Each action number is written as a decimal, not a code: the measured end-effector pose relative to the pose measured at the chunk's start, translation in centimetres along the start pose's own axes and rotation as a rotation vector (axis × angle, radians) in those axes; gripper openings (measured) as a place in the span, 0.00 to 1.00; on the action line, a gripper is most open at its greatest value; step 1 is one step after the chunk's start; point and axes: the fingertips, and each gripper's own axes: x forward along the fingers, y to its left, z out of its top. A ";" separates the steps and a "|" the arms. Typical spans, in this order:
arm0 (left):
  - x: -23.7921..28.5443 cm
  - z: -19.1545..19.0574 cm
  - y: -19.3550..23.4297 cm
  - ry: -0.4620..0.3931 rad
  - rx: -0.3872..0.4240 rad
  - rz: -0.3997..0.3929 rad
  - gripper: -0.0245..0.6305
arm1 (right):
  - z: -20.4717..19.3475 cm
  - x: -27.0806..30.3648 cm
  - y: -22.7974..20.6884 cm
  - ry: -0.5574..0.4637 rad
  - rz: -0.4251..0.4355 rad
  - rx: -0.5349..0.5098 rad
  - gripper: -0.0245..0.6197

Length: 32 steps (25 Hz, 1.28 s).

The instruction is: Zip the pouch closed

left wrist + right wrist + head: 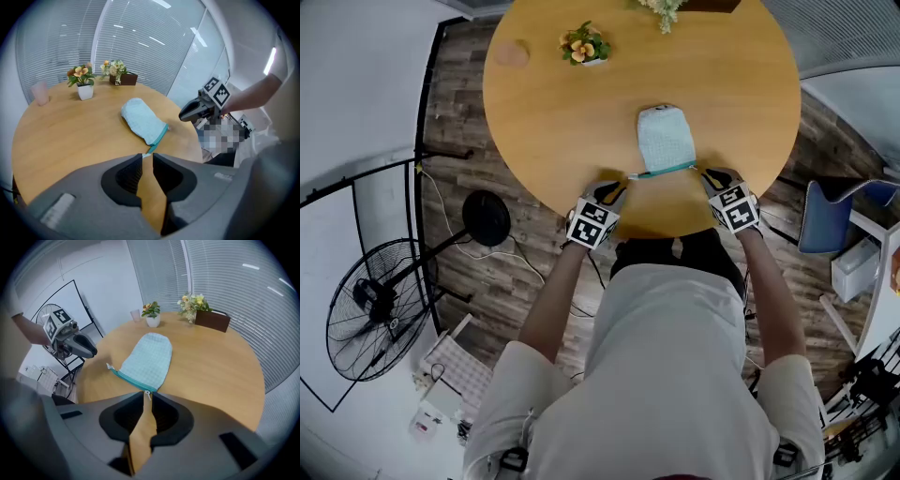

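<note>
Lying flat on the round light-wood table, close to its near edge and a little right of centre, is the pale blue checked fabric pouch. Its teal zipper runs along the end facing the person, and the rounded end points toward the table centre.

Tongs, right: the right gripper has its jaws drawn in to a narrow slit. The small silver zipper pull sits between the tips at the zipper's right end, gripped there.

Tongs, left: the left gripper is likewise narrowed to a slit, with bare table wood showing through the gap. The white end tab at the zipper's left end lies just ahead of its tips. In the right gripper view the tab stands slightly apart from that gripper, so it reads as not pinched.

Surface: smooth and matt.
- At the far edge stand a small white pot of orange and yellow flowers and a brown box of pale flowers.
- A translucent pink cup stands toward the far left edge.
- All three are well apart from the pouch.

Room:
- White slatted blinds are behind the table.
- A plain white wall is on the left.
- The dark wood-plank floor has cables trailing over it.
- A black pedestal fan stands left of the table.
- A blue chair stands to the right.
</note>
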 end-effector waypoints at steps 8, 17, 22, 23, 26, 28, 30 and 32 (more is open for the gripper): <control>-5.3 4.3 -4.3 -0.168 -0.154 0.058 0.15 | 2.9 -9.6 0.3 -0.180 -0.045 -0.001 0.12; -11.8 7.0 -11.4 -0.371 -0.232 0.123 0.15 | 3.4 -20.0 3.7 -0.355 -0.045 -0.049 0.12; -14.6 7.6 -17.3 -0.432 -0.167 0.132 0.13 | 1.9 -25.5 5.9 -0.432 -0.038 -0.053 0.09; -15.4 7.6 -18.2 -0.449 -0.160 0.138 0.13 | 1.8 -26.5 6.5 -0.452 -0.034 -0.059 0.08; -18.0 7.2 -21.0 -0.500 -0.167 0.162 0.12 | 0.8 -29.9 8.7 -0.503 -0.022 -0.072 0.07; -19.5 7.2 -22.8 -0.531 -0.175 0.181 0.11 | 0.2 -31.8 9.7 -0.535 -0.010 -0.074 0.06; -20.9 7.4 -24.5 -0.562 -0.179 0.196 0.10 | -0.3 -33.5 10.3 -0.564 0.004 -0.075 0.05; -22.5 7.7 -26.1 -0.592 -0.176 0.206 0.09 | -0.7 -35.0 11.0 -0.588 0.019 -0.075 0.05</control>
